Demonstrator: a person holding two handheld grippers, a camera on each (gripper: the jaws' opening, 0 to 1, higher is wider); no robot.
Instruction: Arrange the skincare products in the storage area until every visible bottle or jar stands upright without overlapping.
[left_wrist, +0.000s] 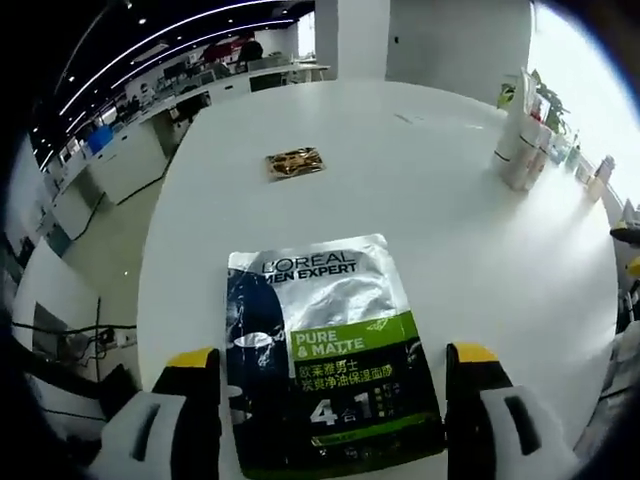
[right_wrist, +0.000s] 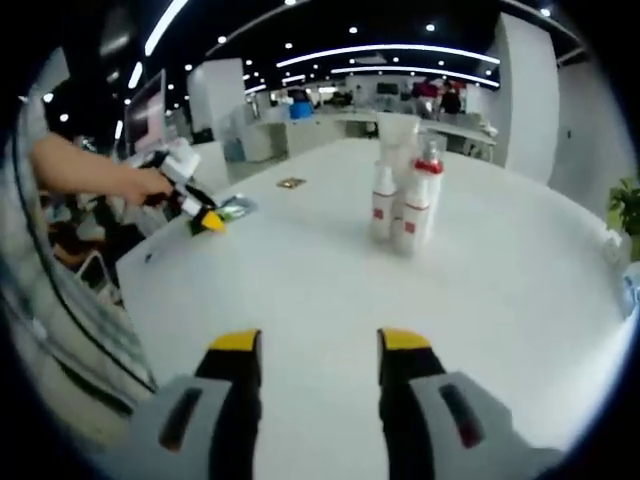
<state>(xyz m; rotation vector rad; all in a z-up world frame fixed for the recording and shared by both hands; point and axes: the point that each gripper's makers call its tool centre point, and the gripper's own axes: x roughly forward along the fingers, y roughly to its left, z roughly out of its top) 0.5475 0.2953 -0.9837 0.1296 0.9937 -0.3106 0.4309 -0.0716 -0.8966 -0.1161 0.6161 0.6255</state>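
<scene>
Left tool (left_wrist: 333, 362) released, straddling a flat glossy foil sachet (left_wrist: 327, 352) on white desk (left_wrist: 450, 240). Right tool (right_wrist: 321, 345) released, facing upright plastic bottles (right_wrist: 406, 200).

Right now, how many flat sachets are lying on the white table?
2. The large L'Oreal sachet lies between the open jaws of the left gripper. A small gold sachet lies farther out, mid-table. More could hide behind the upright bottles.
</scene>
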